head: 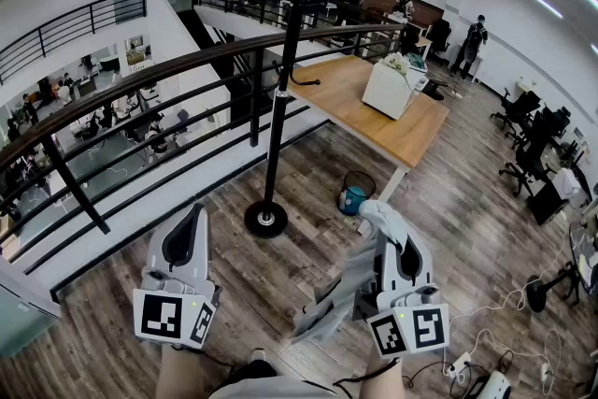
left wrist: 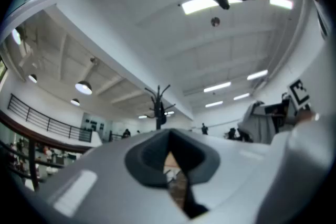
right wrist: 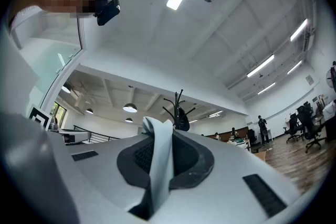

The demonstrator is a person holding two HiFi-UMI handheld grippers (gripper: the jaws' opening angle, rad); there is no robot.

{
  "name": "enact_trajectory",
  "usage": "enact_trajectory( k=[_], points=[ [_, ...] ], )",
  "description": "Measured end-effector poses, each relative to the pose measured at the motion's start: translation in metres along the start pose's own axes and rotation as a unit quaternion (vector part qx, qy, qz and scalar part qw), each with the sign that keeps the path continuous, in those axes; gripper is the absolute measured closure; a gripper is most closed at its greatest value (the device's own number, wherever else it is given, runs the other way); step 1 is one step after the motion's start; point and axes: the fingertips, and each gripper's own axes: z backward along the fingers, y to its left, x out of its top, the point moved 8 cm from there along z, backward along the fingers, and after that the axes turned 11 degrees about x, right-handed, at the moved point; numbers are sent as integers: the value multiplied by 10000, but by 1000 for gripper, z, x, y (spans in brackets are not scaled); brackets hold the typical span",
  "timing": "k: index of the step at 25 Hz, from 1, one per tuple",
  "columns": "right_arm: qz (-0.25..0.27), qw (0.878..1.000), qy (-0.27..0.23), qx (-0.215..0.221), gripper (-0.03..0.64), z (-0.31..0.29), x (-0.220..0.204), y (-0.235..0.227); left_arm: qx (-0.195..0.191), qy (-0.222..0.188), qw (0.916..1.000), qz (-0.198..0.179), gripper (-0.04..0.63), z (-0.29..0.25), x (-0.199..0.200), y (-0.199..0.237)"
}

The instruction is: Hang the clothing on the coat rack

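The black coat rack (head: 282,70) stands ahead of me by the railing, its round base (head: 266,220) on the wood floor; something dark hangs near its top. My right gripper (head: 396,236) is shut on a light grey garment (head: 344,292), which droops to the left below it. A fold of that cloth (right wrist: 157,157) pokes up between the jaws in the right gripper view, with the rack (right wrist: 179,113) far behind. My left gripper (head: 193,214) is shut and holds nothing, left of the rack's base. The left gripper view shows the rack (left wrist: 158,107) in the distance and the garment (left wrist: 261,124) to the right.
A dark curved railing (head: 140,79) runs behind the rack over a drop to a lower floor. A wooden table (head: 411,135) with a white box (head: 391,87) stands at the right, a blue bin (head: 355,196) beneath it. Cables and a power strip (head: 462,367) lie at the lower right.
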Motion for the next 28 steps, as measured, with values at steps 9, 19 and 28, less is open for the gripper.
enact_trajectory(
  k=[9, 19, 28],
  points=[
    [28, 10000, 4, -48, 609, 11, 1, -4, 4, 31, 10000, -36, 586, 7, 1, -6],
    [33, 10000, 33, -20, 609, -1, -3, -6, 9, -10, 10000, -59, 586, -1, 1, -1],
    [76, 9998, 184, -81, 609, -32, -16, -1, -64, 43, 10000, -53, 586, -27, -9, 19]
  ],
)
